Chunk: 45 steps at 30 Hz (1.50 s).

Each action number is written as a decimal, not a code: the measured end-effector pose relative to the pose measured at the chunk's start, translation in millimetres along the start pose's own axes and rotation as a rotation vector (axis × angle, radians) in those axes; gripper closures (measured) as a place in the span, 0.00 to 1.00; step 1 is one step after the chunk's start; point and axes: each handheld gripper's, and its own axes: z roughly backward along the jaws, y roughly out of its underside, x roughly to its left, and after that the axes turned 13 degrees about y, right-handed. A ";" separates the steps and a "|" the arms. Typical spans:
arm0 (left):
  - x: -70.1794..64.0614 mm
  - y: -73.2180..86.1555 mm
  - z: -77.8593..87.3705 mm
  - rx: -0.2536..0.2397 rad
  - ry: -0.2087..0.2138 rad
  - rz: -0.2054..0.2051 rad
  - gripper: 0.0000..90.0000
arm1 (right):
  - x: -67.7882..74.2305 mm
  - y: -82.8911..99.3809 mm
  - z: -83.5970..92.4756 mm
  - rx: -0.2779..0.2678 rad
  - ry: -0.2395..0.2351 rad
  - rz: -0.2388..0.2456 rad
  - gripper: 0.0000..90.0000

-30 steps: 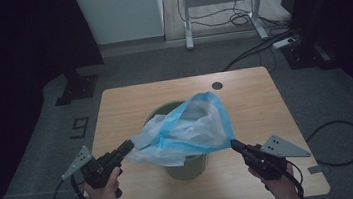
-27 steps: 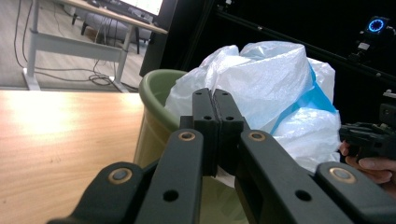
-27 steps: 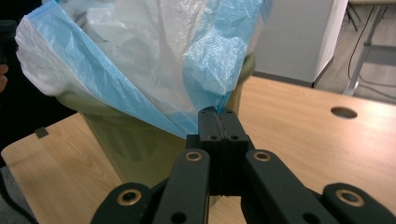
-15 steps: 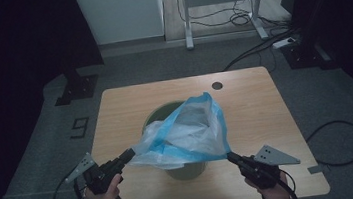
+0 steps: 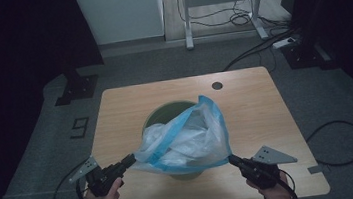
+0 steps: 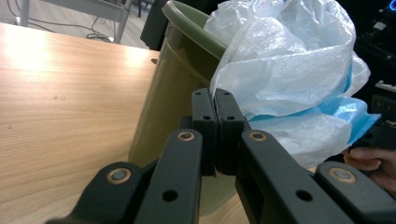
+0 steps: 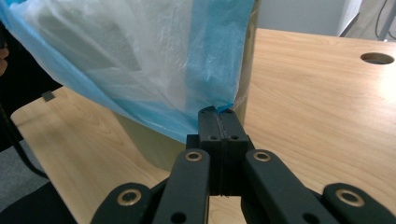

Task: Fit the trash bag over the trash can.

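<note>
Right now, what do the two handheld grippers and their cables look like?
Both are black, pistol-shaped tools. The left gripper and the right gripper each carry a grey three-cornered plate on top and trail a black cable. Up close, the jaws are flat black linkage bars with brass-coloured pivot pins and square black pads.

The right tongs [image 7: 219, 113] pinch the blue-edged plastic bag [image 7: 140, 60] beside the green bin [image 7: 154, 149] on the table [image 7: 317, 116]

The high view looks forward and down on the whole table [image 5: 115, 106] from above, while both gripper views sit low and close along their jaws, all sharing the bag [image 5: 189, 143] and bin [image 6: 173, 88].
</note>
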 end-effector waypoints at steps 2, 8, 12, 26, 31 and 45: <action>2.3 -2.6 -2.9 0.011 -0.009 -0.001 0.98 | -1.6 -4.9 -1.8 -0.006 0.019 0.009 0.99; 10.6 -6.7 -13.4 0.016 -0.016 0.017 0.97 | -7.8 -15.9 -17.7 0.017 0.064 0.013 0.99; 13.0 -6.8 -17.4 0.019 -0.018 0.020 0.96 | -7.5 -20.3 -27.7 0.023 0.086 0.018 0.99; 1.4 -9.7 -13.7 0.020 -0.030 -0.051 0.57 | -5.2 -19.0 -25.3 -0.044 0.110 0.019 0.67; -8.7 -17.2 -1.4 0.023 -0.035 -0.106 0.36 | -6.8 -21.8 -3.7 -0.088 0.134 0.028 0.56; -34.0 -56.7 -7.3 0.093 0.062 -0.213 0.15 | -6.6 -45.8 6.8 -0.149 0.107 0.023 0.52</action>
